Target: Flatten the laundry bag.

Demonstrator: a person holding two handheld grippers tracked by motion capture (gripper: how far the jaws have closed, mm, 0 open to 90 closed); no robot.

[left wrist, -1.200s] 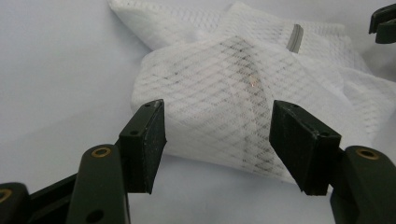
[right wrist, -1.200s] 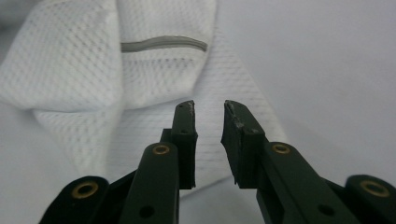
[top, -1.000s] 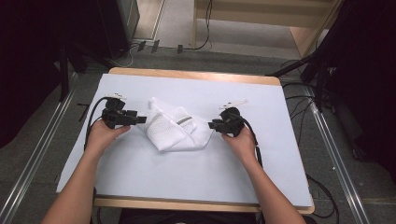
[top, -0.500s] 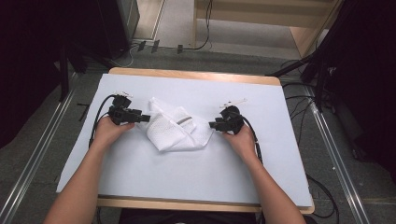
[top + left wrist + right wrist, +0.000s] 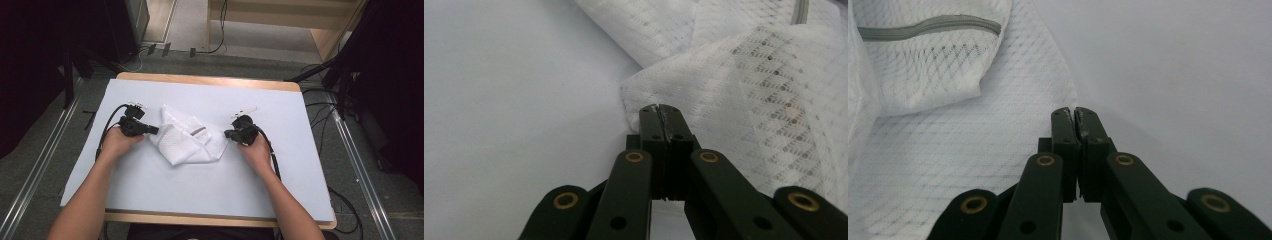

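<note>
Now | white mesh cloth [image 5: 186,142], crumpled | left gripper [image 5: 659,111], right gripper [image 5: 1074,114]: fingers clenched, seemingly empty.

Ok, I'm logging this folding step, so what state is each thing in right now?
Mesh laundry bag: crumpled, partly folded, flat on the table, grey zipper showing.
Left gripper: jaws just closed, tips at the bag's edge.
Right gripper: jaws just closed, over the bag's edge.
Table cover: spread flat.

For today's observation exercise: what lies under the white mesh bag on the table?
The mesh bag lies crumpled on a white sheet covering the wooden table. The sheet shows all around it; whatever sits directly beneath its folds is covered.
</note>
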